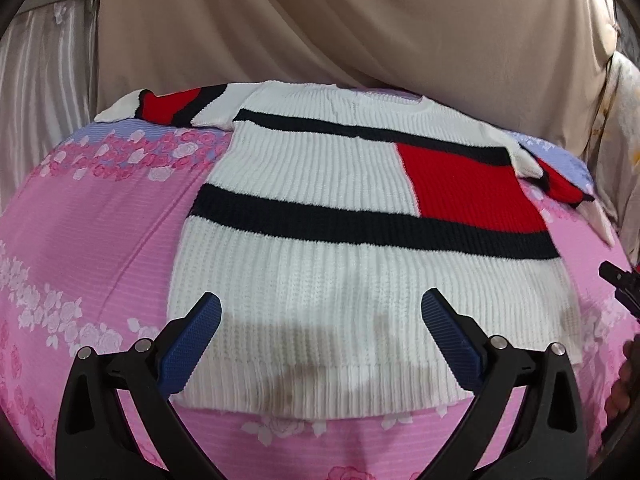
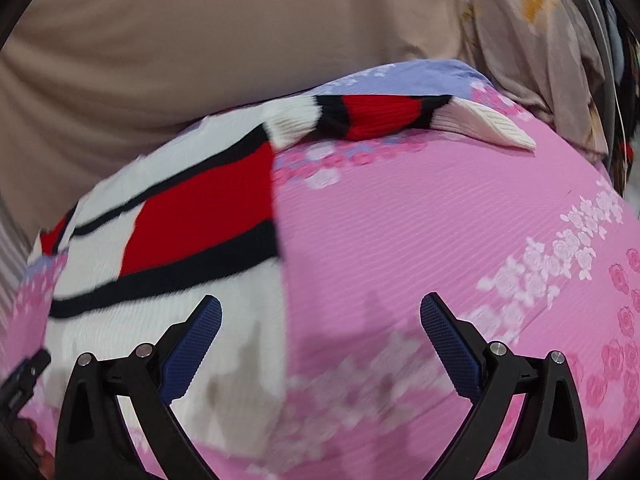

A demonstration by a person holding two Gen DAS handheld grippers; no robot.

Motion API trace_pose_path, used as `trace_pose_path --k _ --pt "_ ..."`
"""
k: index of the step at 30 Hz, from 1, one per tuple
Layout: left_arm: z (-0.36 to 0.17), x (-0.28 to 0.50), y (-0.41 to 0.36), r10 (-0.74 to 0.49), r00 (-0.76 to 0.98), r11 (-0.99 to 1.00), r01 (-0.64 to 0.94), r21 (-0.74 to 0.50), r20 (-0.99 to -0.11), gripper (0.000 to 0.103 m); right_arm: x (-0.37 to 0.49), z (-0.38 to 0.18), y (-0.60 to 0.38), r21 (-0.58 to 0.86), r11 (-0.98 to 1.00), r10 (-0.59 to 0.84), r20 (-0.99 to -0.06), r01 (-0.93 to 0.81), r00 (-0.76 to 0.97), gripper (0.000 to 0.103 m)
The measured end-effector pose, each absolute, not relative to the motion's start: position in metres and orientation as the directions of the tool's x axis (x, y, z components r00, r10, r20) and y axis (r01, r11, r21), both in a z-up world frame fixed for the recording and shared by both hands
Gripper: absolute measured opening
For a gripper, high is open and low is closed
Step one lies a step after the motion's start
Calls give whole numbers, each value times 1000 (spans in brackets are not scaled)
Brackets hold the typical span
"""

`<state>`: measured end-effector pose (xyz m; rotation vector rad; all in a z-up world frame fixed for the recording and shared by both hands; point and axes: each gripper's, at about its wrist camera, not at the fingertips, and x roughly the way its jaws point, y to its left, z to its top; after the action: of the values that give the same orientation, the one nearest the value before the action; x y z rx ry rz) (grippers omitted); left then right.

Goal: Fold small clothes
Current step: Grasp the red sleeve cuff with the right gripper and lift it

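A small white knitted sweater [image 1: 320, 272] with black stripes and a red block lies flat on the pink flowered bedsheet [image 1: 100, 232], both sleeves spread sideways. My left gripper [image 1: 320, 308] hangs open just above its lower hem, nothing between the blue pads [image 1: 192, 344]. In the right wrist view the same sweater [image 2: 180, 240] fills the left half, its right sleeve [image 2: 384, 120] stretched out across the sheet. My right gripper [image 2: 320, 312] is open over the bare sheet [image 2: 420, 232] beside the sweater's right edge; this view is blurred by motion.
Beige cloth [image 1: 340, 32] hangs behind the bed, with a striped curtain [image 1: 44, 92] at far left. The right gripper's black tip [image 1: 620, 280] and a hand [image 1: 626, 380] show at the right edge of the left wrist view.
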<state>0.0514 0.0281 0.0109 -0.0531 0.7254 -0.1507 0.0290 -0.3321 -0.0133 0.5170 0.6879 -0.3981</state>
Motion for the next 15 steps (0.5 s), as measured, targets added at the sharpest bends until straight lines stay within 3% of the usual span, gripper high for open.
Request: trace_pose_path --k 6,14,15 --pt "30 78 44 -164 770 987 125 -105 -616 98 63 -21 -478 549 612 -127 -642 569 756 98" --pt "35 110 60 -176 765 982 95 -161 -619 98 121 -41 -562 697 423 -77 -609 579 790 98" --pt "34 113 62 -178 761 981 89 -171 -623 98 124 -47 -569 715 385 -69 -607 583 791 93"
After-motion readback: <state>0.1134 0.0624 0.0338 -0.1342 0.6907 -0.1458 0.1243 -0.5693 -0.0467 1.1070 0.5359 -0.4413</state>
